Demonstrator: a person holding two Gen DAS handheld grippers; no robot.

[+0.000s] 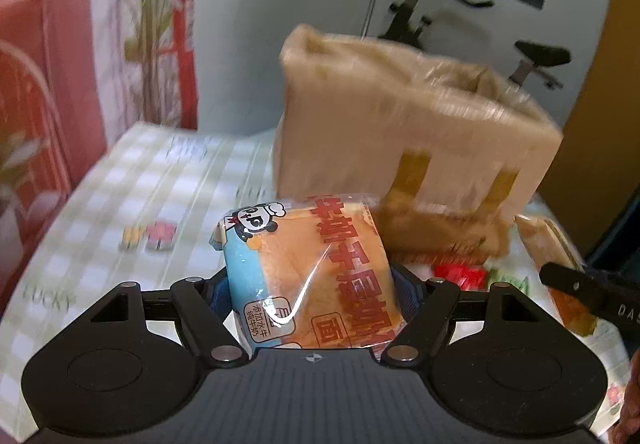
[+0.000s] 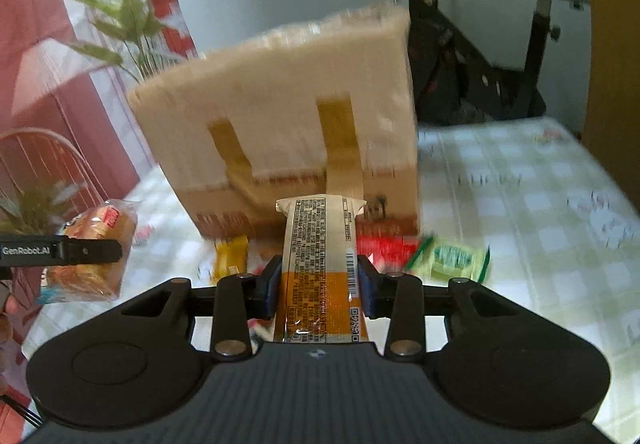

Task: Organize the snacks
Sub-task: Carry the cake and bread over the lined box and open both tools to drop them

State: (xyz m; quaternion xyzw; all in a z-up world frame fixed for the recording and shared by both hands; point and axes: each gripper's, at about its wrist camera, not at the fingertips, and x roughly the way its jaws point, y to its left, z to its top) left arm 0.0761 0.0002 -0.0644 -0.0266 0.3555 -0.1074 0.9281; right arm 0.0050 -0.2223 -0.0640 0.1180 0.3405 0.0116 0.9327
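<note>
Nearest the left wrist camera, a wrapped bread packet (image 1: pixel 316 276) with a panda cartoon and red lettering is pinched between the jaws of the left gripper (image 1: pixel 314 282), the blue pads pressed against its two sides. In the right wrist view, a long narrow snack bar (image 2: pixel 320 272), white with printed text above and orange below, is gripped between the jaws of the right gripper (image 2: pixel 320 284), its back seam and barcode turned up toward the camera.

Beyond both packets a cardboard box (image 2: pixel 280 132) patched with two strips of yellowish tape is seen standing on the bench (image 2: pixel 520 204), which is covered with a pale green checked cloth. At the foot of the box several loose snacks are spread on the cloth: a yellow packet (image 2: pixel 230 256), a red packet (image 2: pixel 384 246) and a green packet (image 2: pixel 450 256), all blurred. Behind the bench an exercise bike (image 2: pixel 480 56) and a leafy plant (image 2: pixel 120 12) are visible. The bread packet held by the left gripper is also seen at the left edge of the right wrist view.
</note>
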